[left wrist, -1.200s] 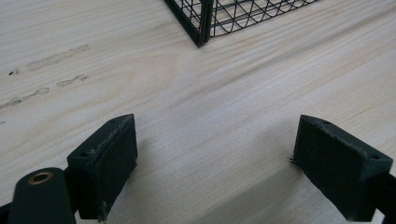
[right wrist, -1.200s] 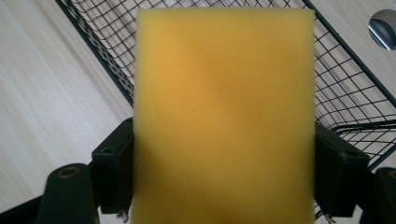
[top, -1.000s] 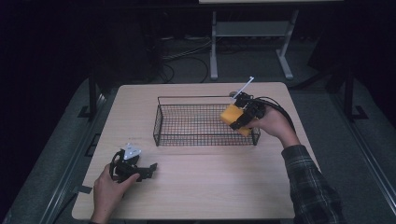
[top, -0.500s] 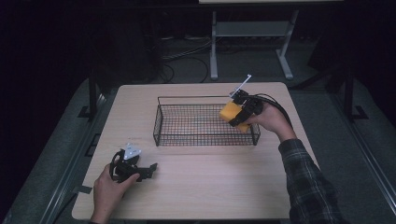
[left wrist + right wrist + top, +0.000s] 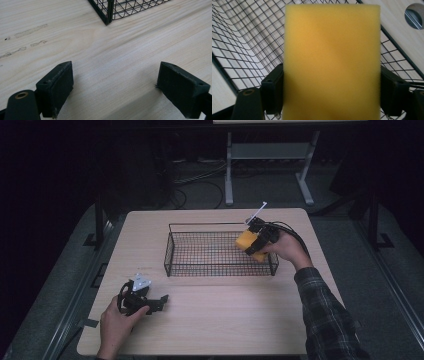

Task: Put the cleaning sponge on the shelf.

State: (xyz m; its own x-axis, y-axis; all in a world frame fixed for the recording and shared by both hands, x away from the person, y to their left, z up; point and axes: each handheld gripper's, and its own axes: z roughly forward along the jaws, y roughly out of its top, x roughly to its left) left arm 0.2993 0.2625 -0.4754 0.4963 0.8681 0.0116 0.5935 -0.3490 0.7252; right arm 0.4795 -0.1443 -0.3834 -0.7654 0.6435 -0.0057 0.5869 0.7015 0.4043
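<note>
Currently, the right gripper (image 5: 251,243) holds a yellow rectangular foam sponge (image 5: 248,243) over the right end of the black wire-mesh basket (image 5: 218,268), which stands on the light wooden table (image 5: 220,320). In the right gripper view the sponge (image 5: 332,62) sits squarely between the two black jaws: one pad presses its left edge and the other its right edge, low on the block, so that most of the sponge projects beyond the pads. The jaws stand wide apart because the sponge fills the whole gap between them. Behind the sponge that view shows the basket's mesh floor and walls (image 5: 247,37), with a strip of table past the rim at the upper right. In the high view the sponge is just inside the basket's right end wall, at about rim height; whether it touches the wire cannot be told.

The left gripper (image 5: 148,301) rests in the person's left hand (image 5: 117,325) at the near left part of the table, well apart from the basket. In the left gripper view its jaws (image 5: 113,87) are spread wide with only bare wood grain between them, and a near corner of the basket (image 5: 108,12) shows at the top of that view. A grey three-cornered plate (image 5: 142,282) sits on top of this gripper.
</note>
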